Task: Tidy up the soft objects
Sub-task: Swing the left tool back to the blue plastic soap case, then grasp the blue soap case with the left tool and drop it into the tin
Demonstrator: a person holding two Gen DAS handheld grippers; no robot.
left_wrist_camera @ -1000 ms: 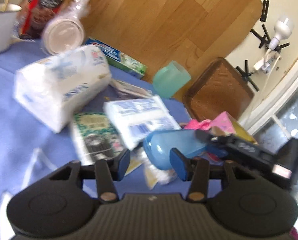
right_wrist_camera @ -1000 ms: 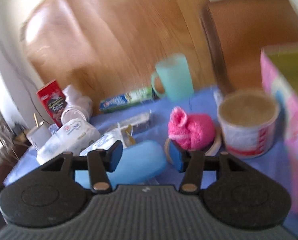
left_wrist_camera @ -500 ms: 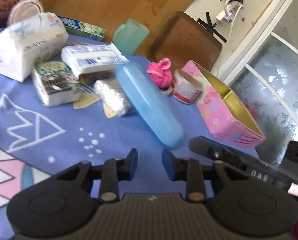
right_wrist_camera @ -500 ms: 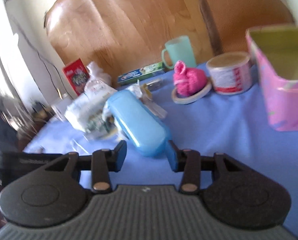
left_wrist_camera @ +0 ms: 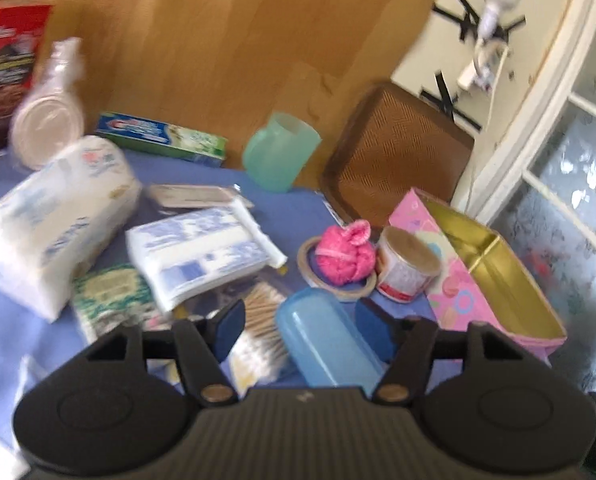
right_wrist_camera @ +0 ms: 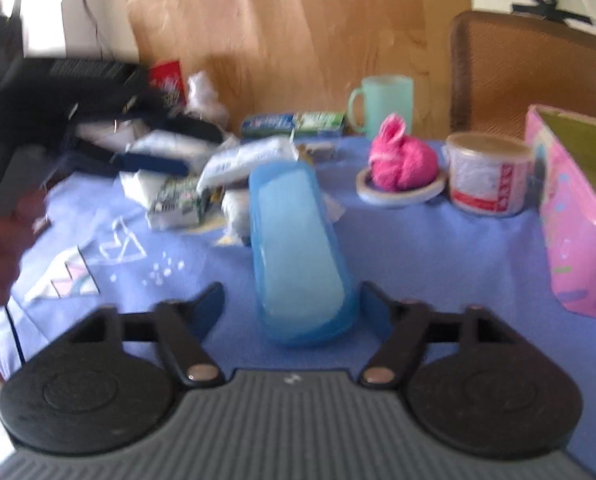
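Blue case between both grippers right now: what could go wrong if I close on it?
Both grippers, left and right, are open around the same blue case, so they might collide or tug against each other. It lies against the cotton swab pack, which may be dragged along. Both views are blurred, so alignment is uncertain.

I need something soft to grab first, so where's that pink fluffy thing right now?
The pink fluffy thing sits on a small round dish, right of centre in the right wrist view, between the mint mug and the white tub.
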